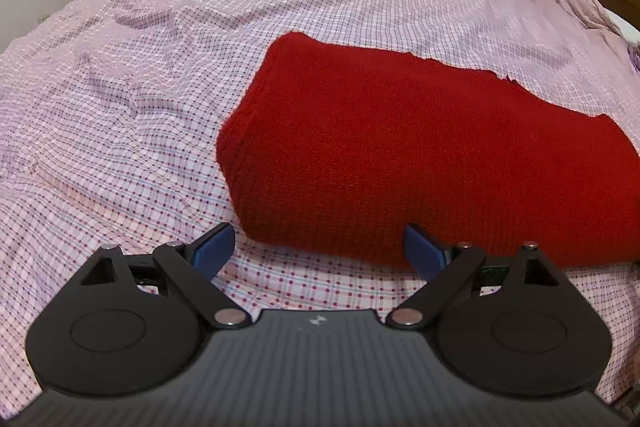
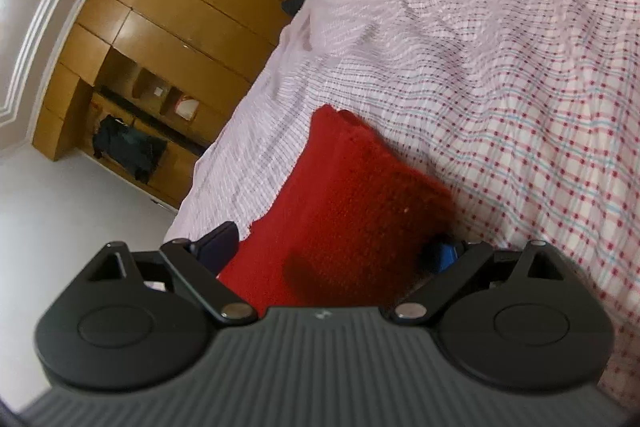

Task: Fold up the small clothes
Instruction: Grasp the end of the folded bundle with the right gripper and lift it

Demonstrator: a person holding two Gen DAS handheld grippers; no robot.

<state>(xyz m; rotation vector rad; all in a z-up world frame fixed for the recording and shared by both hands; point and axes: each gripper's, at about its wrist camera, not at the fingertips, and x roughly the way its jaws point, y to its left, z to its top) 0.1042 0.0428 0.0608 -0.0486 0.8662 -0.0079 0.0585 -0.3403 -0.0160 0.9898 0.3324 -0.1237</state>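
Now, from the left wrist view, we see our left gripper [image 1: 316, 247] held low over the bed [image 1: 120, 131], its blue jaws spread wide apart and clamped on nothing. The left finger sits over bare checked sheet, while the right finger meets the near edge of the red cloth [image 1: 420, 155]; whether it presses in or only touches, we cannot tell. The cloth lies folded flat on the sheet, a thick knitted slab, mostly in the right half of this view. Its long axis runs from the rounded fold at left out toward the right, where it leaves the frame. The far edge looks stepped, with layers not quite aligned.

Moving to the right wrist view, the camera is tilted, so the bed [image 2: 500, 67] slopes up to the right and a wooden wardrobe [image 2: 168, 27] fills the upper left, with a dark bag [image 2: 128, 147] in one open niche. Our right gripper [image 2: 332, 251] has its jaws apart, straddling the near end of the cloth [image 2: 352, 195], which stretches away from the camera between them. The right finger is partly buried under the cloth's edge; the left finger sits just beside its other edge.
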